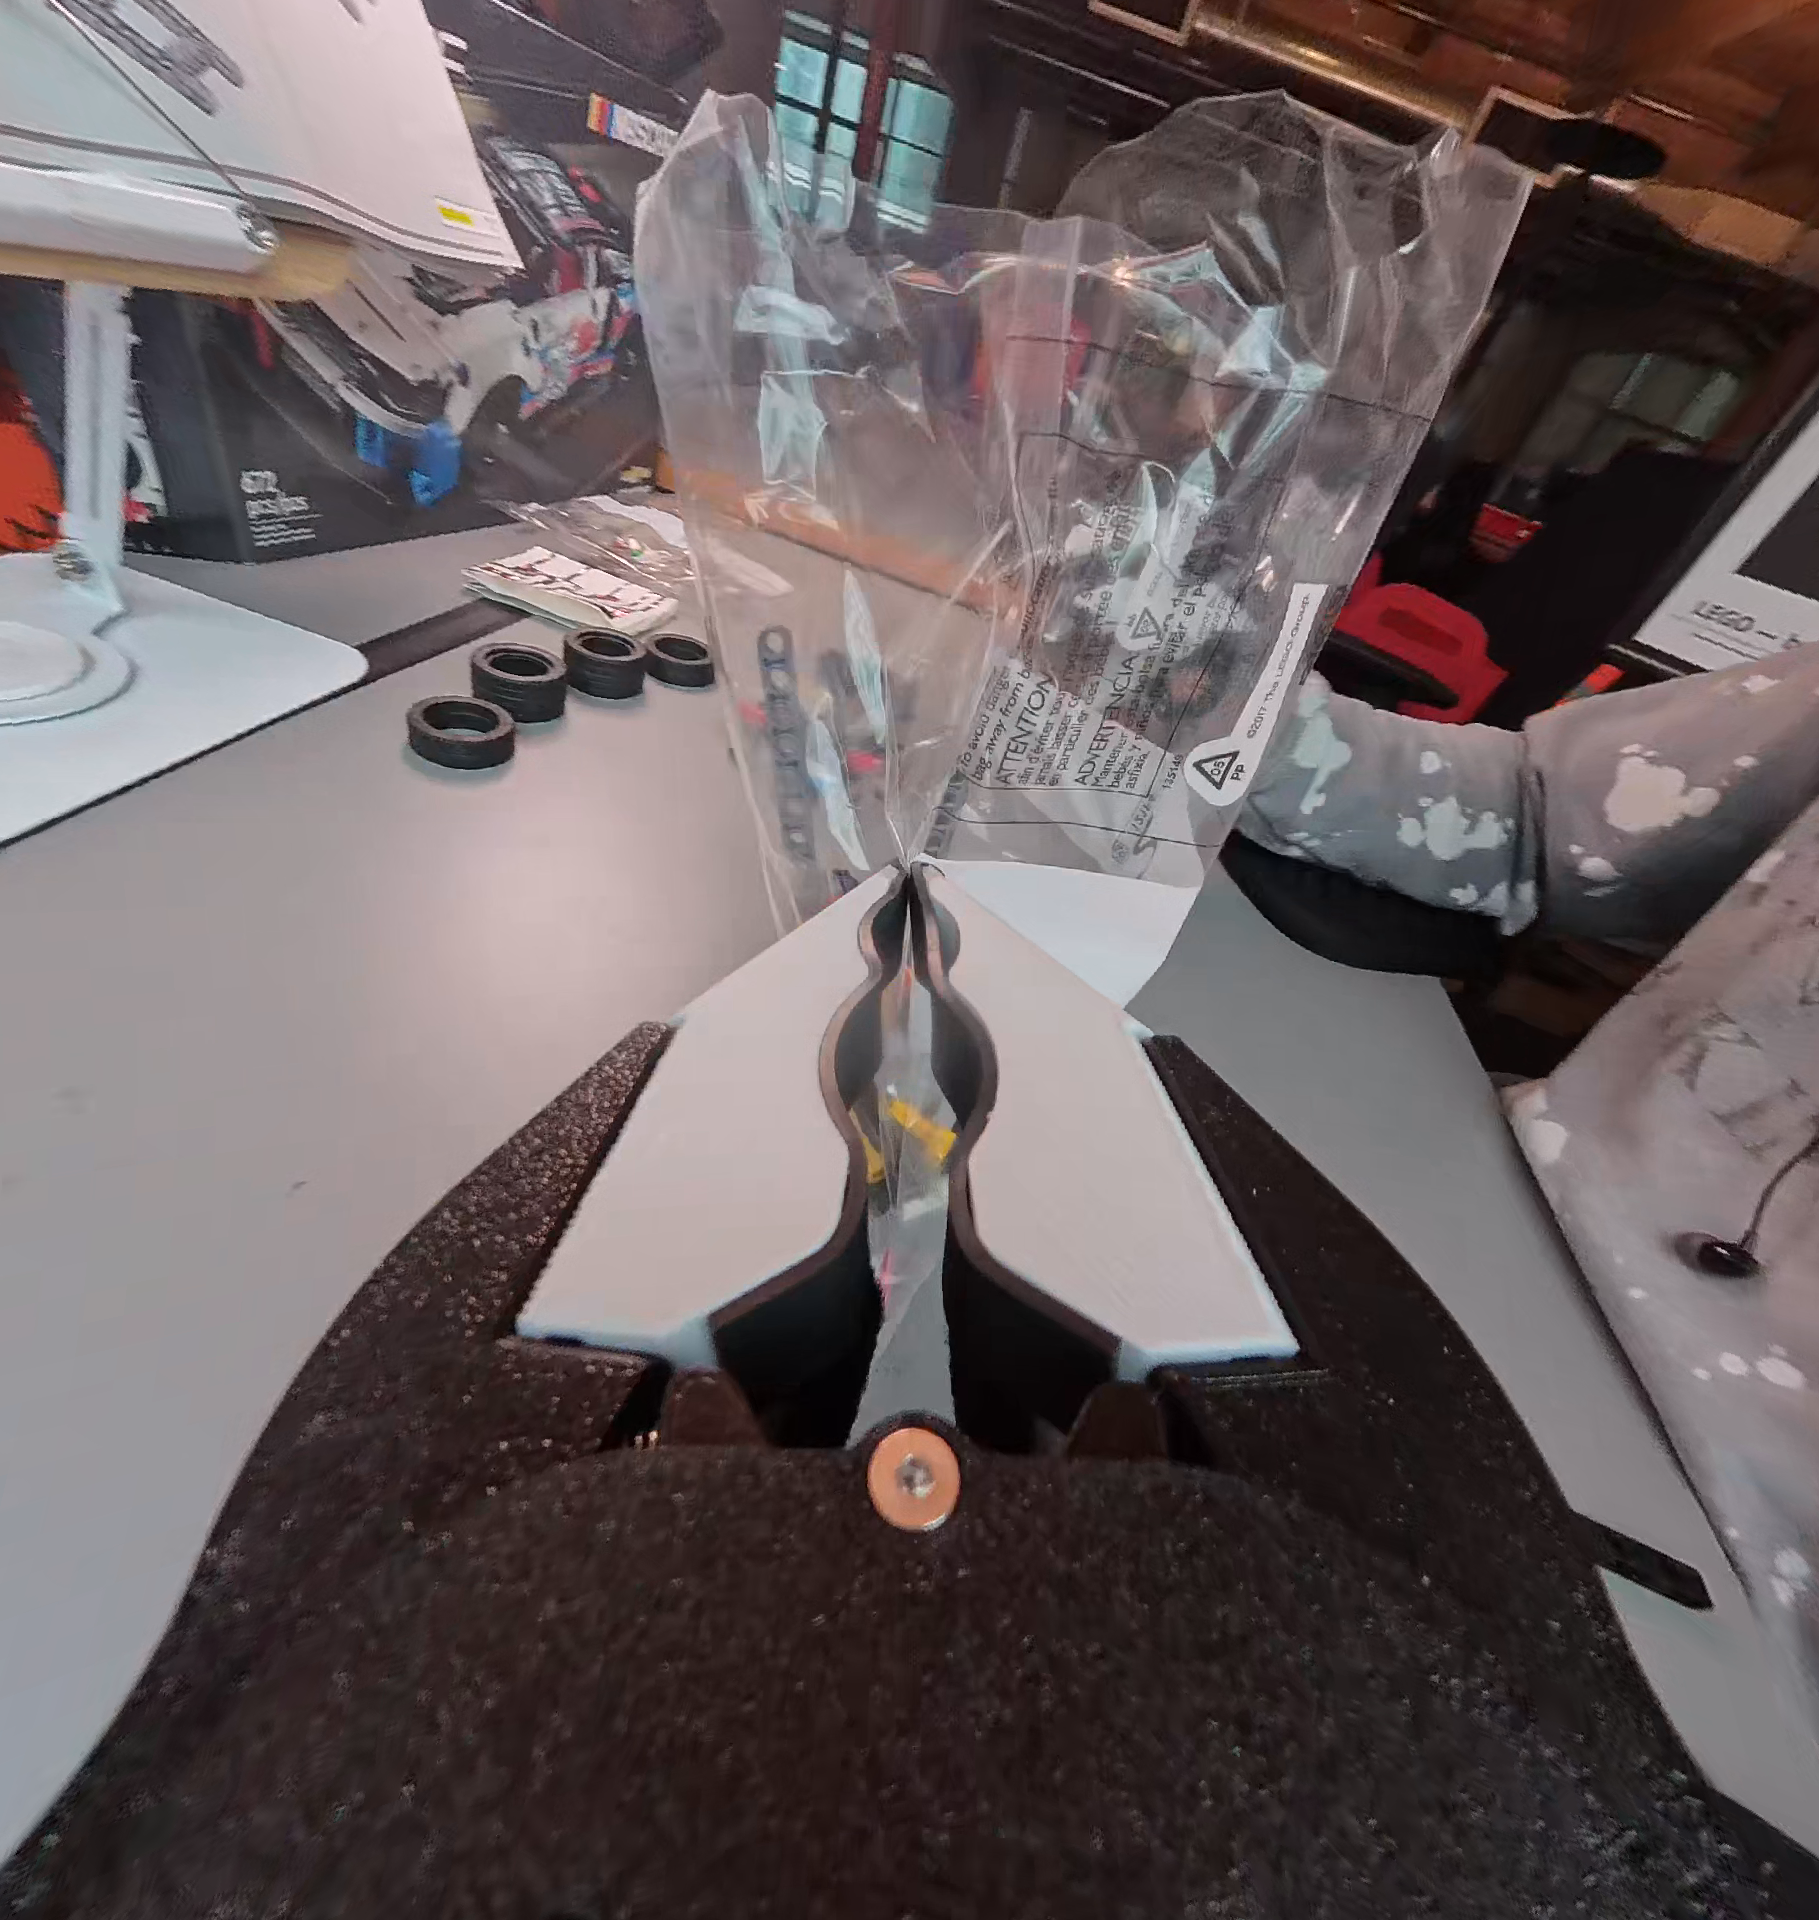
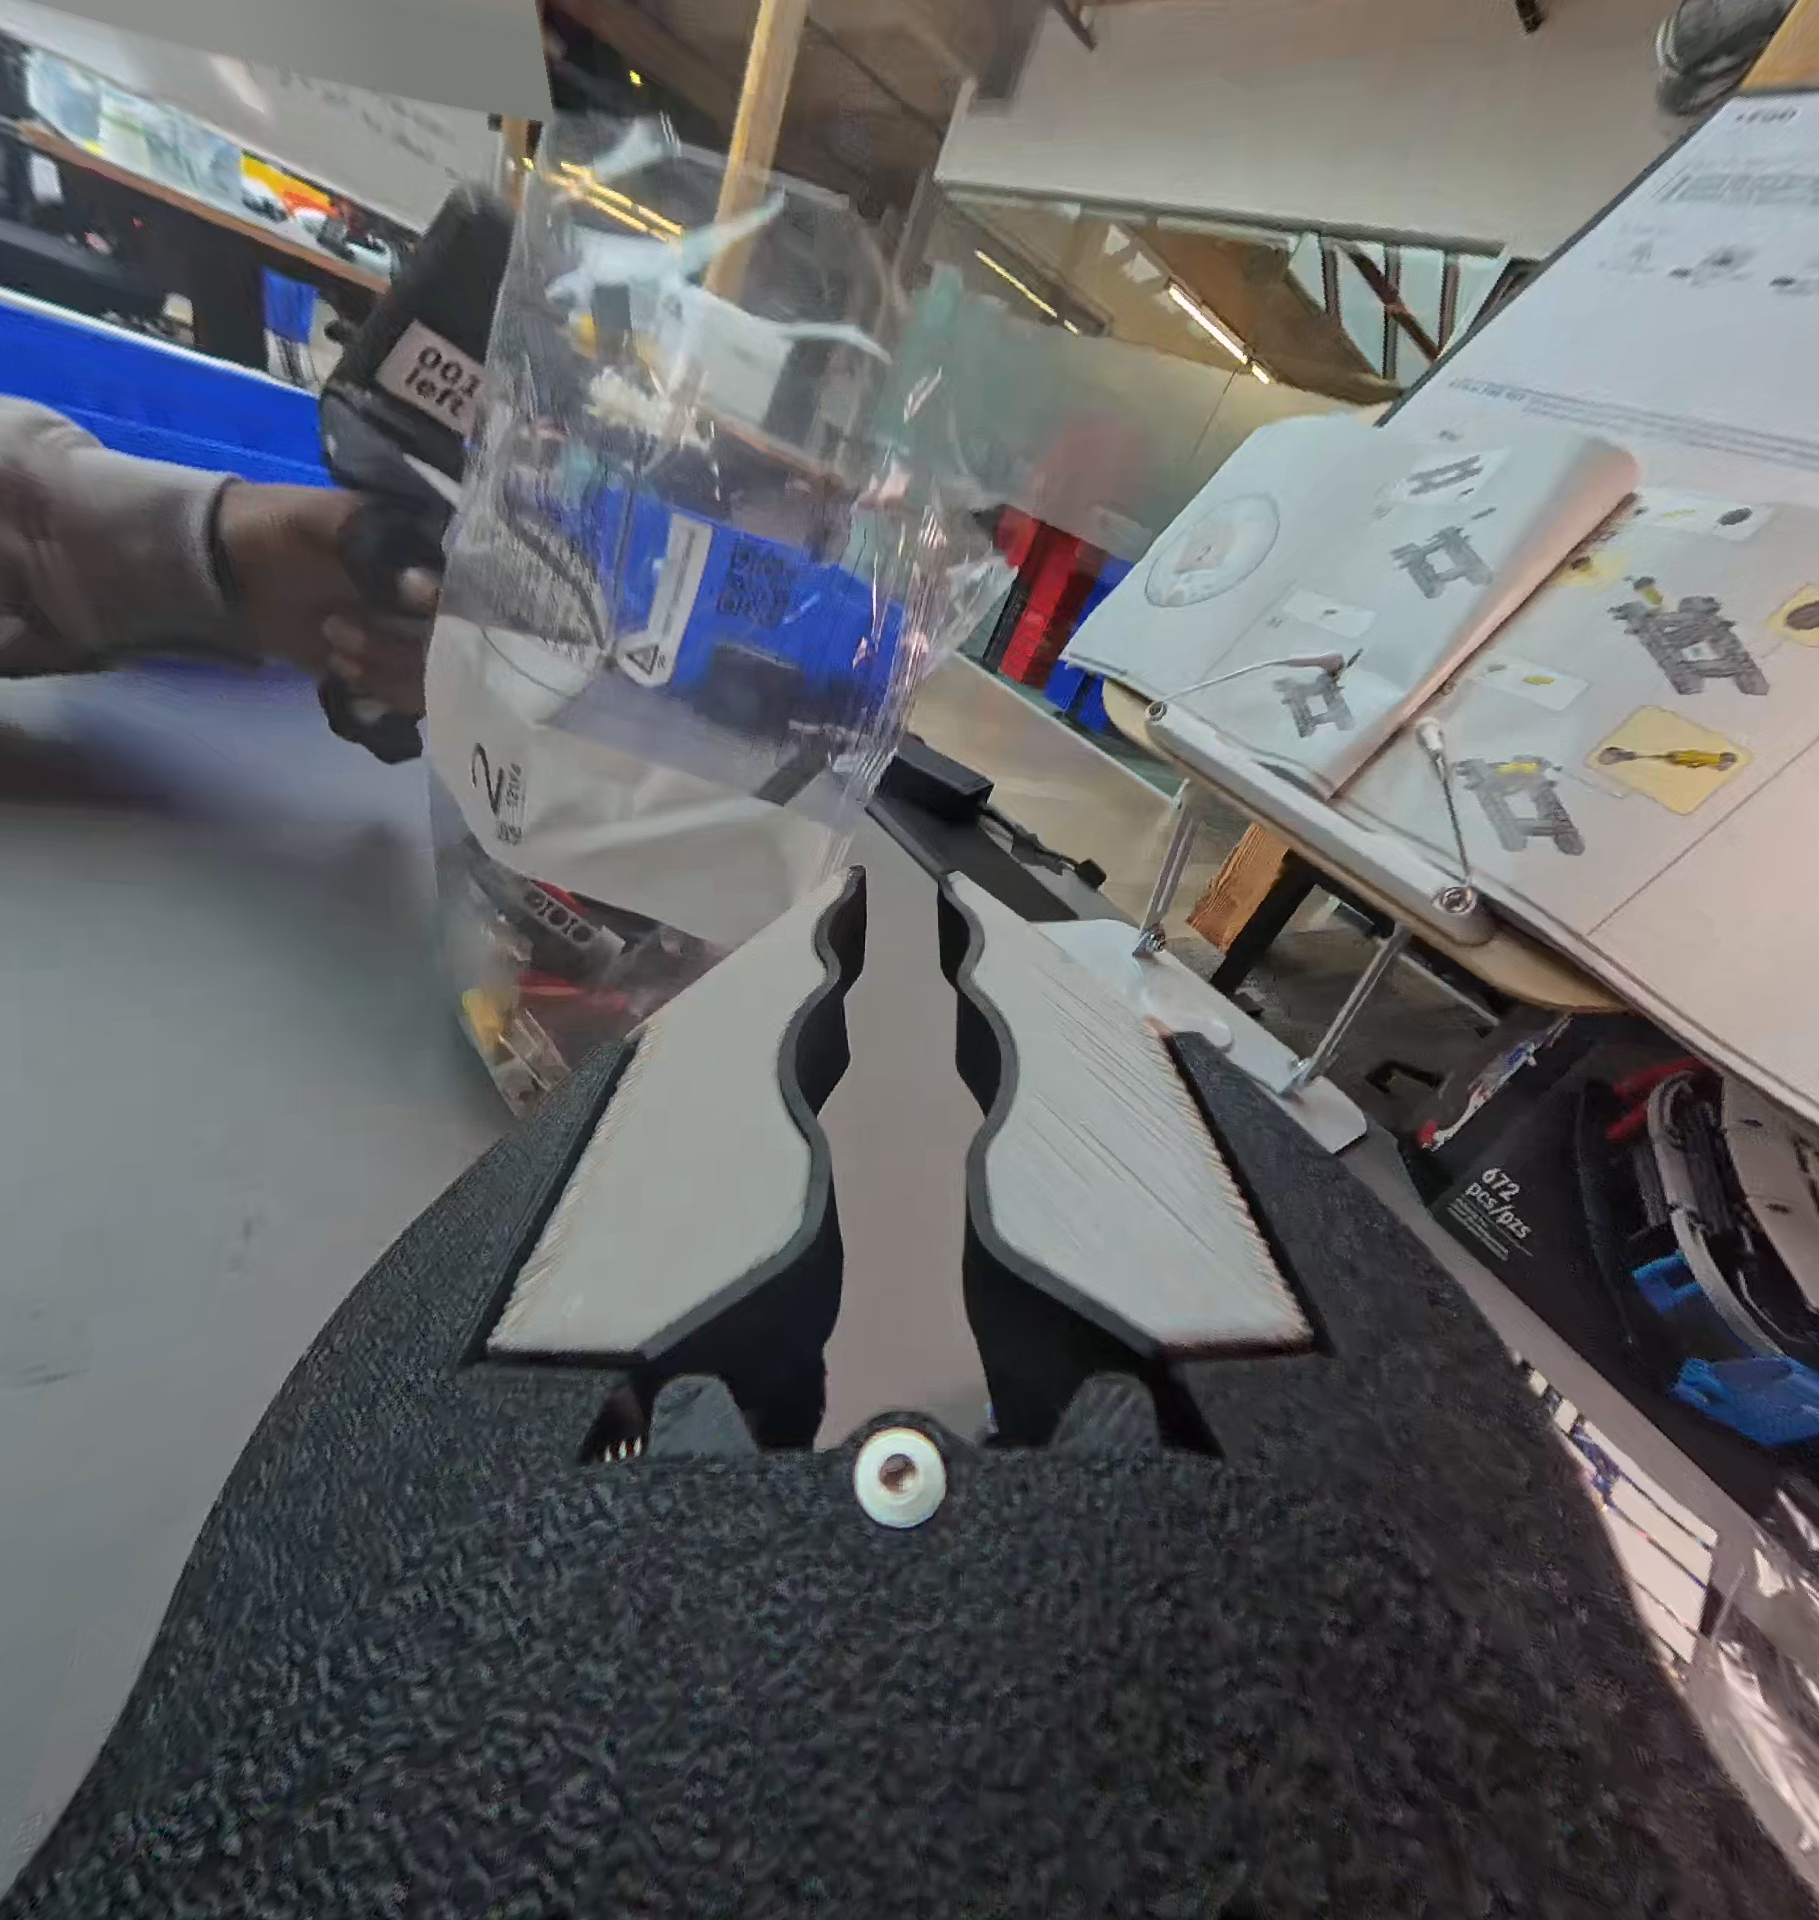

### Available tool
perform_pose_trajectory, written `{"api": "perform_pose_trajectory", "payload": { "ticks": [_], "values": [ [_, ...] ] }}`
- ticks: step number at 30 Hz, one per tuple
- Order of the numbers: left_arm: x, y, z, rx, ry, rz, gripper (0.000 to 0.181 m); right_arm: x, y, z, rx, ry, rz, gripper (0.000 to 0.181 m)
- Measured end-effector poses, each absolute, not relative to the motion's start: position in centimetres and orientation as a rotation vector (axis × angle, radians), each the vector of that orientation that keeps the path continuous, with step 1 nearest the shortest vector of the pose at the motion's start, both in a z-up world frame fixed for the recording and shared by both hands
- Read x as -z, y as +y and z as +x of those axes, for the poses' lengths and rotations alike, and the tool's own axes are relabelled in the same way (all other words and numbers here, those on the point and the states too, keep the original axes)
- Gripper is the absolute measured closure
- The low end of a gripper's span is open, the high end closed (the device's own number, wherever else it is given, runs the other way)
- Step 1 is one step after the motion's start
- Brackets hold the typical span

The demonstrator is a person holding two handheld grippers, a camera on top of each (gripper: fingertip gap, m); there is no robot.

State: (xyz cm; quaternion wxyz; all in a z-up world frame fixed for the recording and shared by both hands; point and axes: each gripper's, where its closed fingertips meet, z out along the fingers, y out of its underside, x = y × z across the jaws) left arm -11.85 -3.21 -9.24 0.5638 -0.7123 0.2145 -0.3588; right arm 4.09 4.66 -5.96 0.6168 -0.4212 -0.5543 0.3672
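Note:
My left gripper [image 1: 911,871] is shut on a clear plastic bag [image 1: 1050,499] printed with text; the bag stands up from the fingertips, and small building parts lie in its lower part. In the right wrist view the same bag [image 2: 676,582] stands on the grey table [image 2: 178,1039], with small parts [image 2: 541,966] at its bottom. The left gripper [image 2: 406,416], in a hand, is behind it. My right gripper [image 2: 900,894] is open and empty, its tips just right of the bag's lower corner. A sleeve [image 1: 1507,790] reaches in behind the bag.
Several black rubber tyres [image 1: 552,686] lie on the table [image 1: 313,935]. A sticker sheet [image 1: 572,597] and a dark product box [image 1: 385,395] are farther back. An instruction booklet on a white stand [image 2: 1507,644] is at the right; the stand's base [image 1: 105,665] is at the left. Some 20 cm of space lies between my two pairs of fingers.

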Motion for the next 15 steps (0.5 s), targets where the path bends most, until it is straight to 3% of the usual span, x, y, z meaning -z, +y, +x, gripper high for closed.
{"api": "perform_pose_trajectory", "payload": {
  "ticks": [4,9,15],
  "values": [
    [9.1,-4.0,-11.5,0.798,0.523,-1.645,0.181,2.8,-4.1,4.4,-1.071,-1.544,-0.791,0.167],
    [9.0,-4.3,-11.1,0.805,0.570,-1.604,0.181,13.3,-17.5,2.9,-1.085,-2.357,-0.645,0.155],
    [9.0,-4.6,-11.0,0.788,0.588,-1.574,0.181,20.4,-22.2,-1.2,-0.994,-2.699,-0.518,0.144]
  ]
}}
